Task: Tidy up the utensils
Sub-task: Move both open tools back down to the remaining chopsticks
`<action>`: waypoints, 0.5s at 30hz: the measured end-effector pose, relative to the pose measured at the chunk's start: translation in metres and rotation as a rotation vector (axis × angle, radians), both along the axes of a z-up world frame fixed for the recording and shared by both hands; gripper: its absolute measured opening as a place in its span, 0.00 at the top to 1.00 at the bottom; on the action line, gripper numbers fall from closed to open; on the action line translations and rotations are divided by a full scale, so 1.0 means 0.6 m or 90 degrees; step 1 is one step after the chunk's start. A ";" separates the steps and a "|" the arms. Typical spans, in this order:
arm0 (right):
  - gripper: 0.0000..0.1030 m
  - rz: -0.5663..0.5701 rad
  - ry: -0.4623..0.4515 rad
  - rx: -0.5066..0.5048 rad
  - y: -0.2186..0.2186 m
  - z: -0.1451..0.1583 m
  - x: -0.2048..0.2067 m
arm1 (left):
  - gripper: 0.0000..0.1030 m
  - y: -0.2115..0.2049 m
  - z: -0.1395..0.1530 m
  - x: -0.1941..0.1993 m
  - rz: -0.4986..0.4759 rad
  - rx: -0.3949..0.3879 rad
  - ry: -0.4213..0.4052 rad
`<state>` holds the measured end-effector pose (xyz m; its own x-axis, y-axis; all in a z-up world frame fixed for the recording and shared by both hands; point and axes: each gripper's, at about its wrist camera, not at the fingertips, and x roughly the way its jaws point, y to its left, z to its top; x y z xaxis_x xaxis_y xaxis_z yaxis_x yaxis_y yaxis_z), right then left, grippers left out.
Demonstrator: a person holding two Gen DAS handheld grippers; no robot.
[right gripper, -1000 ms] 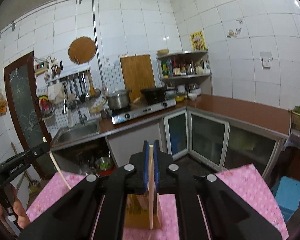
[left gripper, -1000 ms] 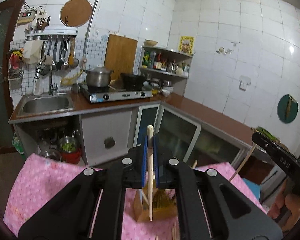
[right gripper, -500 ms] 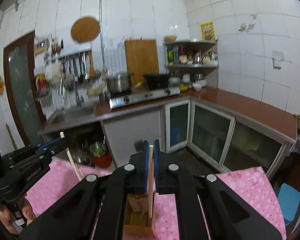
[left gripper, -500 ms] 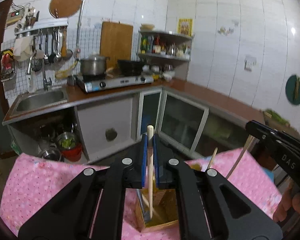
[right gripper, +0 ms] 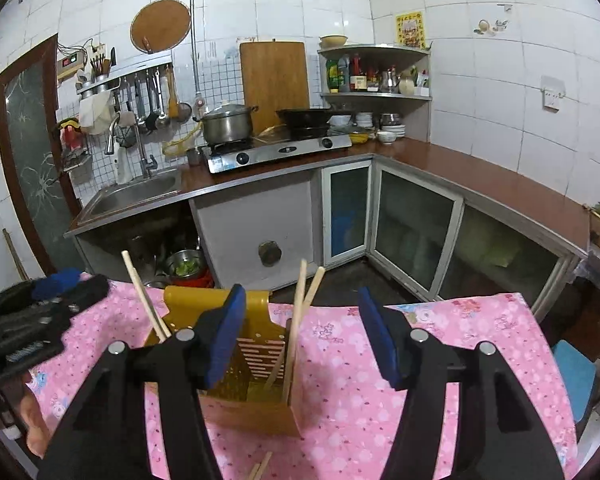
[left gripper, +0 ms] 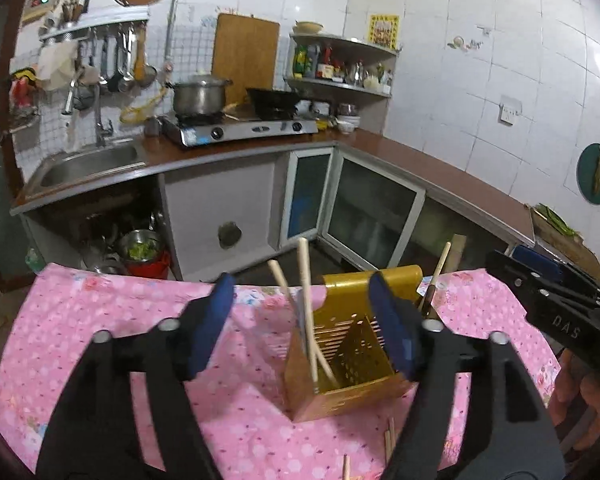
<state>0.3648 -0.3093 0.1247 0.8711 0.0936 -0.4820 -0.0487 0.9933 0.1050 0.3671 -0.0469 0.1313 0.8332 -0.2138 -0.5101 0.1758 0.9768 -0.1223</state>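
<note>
Kitchen counter (left gripper: 412, 160): L-shaped, brown top, runs along the tiled back and right-hand walls, well apart from the work area.
Sink (right gripper: 140, 194): steel, set into the counter's left end.
Stove (right gripper: 280, 150): on the counter, a lidded pot (right gripper: 226, 124) and a dark wok on it.
Table cloth (left gripper: 120, 344): pink, flowered, covers the near table.
Utensil holder (left gripper: 348, 360): yellow, perforated, stands on the cloth below both grippers.
Chopsticks (left gripper: 306, 308): pale wood, standing tilted in the holder; two cross in its left compartment in the left wrist view, another leans at the far side.
Loose chopsticks (left gripper: 388, 440): lying on the cloth just beside the holder's near edge.
Left gripper (left gripper: 302, 326): jaws opening, pads clear of the chopsticks that stand between them; nothing gripped.
Right gripper (right gripper: 302, 334): jaws opening, a chopstick stands between the pads untouched; released.
Obstruction: each gripper's pads partly hide the holder's rim.
</note>
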 end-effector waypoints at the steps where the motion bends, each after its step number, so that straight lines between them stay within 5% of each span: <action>1: 0.44 -0.004 -0.001 0.001 -0.002 0.002 -0.014 | 0.28 0.010 0.005 -0.012 0.001 0.004 0.001; 6: 0.44 -0.022 0.031 -0.011 -0.004 -0.035 -0.064 | 0.06 0.053 -0.008 -0.055 0.029 0.017 -0.002; 15: 0.45 -0.030 0.127 -0.009 0.016 -0.181 -0.101 | 0.05 0.121 -0.151 -0.085 0.056 0.032 0.099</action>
